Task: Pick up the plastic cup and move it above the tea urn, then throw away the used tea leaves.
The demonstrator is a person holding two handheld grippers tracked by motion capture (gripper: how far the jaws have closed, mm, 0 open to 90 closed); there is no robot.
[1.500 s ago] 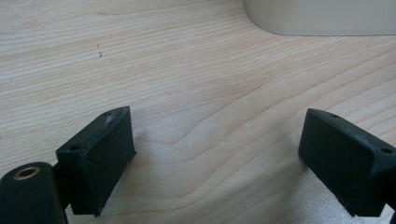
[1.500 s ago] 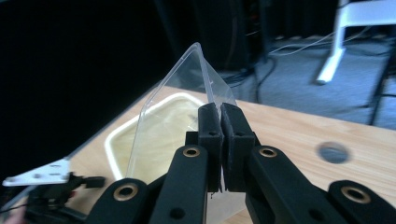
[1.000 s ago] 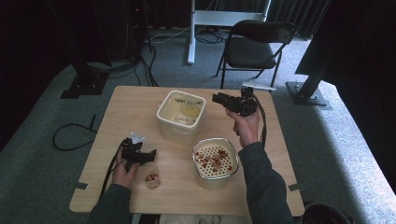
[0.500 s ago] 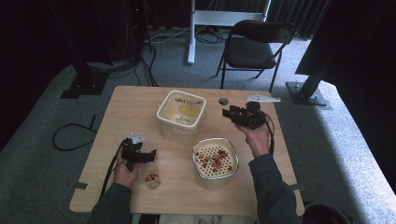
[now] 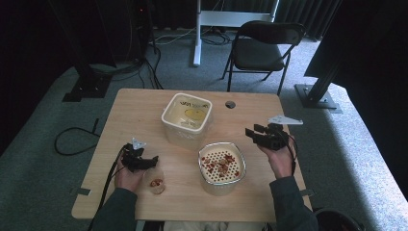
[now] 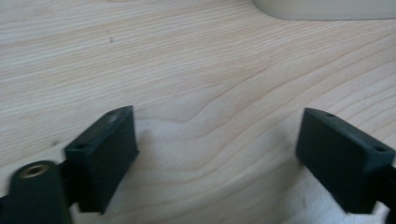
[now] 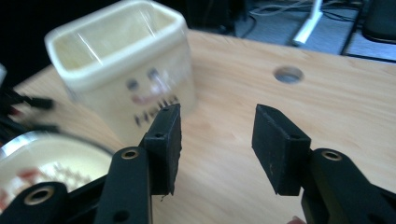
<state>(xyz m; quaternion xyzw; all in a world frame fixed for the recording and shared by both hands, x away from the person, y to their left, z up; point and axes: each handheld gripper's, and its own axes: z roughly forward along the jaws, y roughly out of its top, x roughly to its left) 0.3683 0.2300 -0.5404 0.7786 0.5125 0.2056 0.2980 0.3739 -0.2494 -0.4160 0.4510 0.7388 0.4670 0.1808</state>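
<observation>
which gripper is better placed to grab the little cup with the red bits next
Left, probably. The left gripper sits right beside the small cup, jaws open with nothing between them. The right gripper is across the table, beyond the strainer bowl.

A pale wooden counter [image 5: 144,110] stands on grey-green carpet [image 5: 43,159], with black cables [image 5: 72,139] trailing off its left edge. Beyond its far edge sit a black folding chair [image 5: 262,48] and a white metal stand [image 5: 197,33] before dark curtains, with sunlight falling on the carpet to the right.

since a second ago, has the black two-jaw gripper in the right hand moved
Yes. The right gripper has come away from beside the cream square tub, toward the table's right edge and nearer the person. Its jaws, just opening, hold nothing.
</observation>
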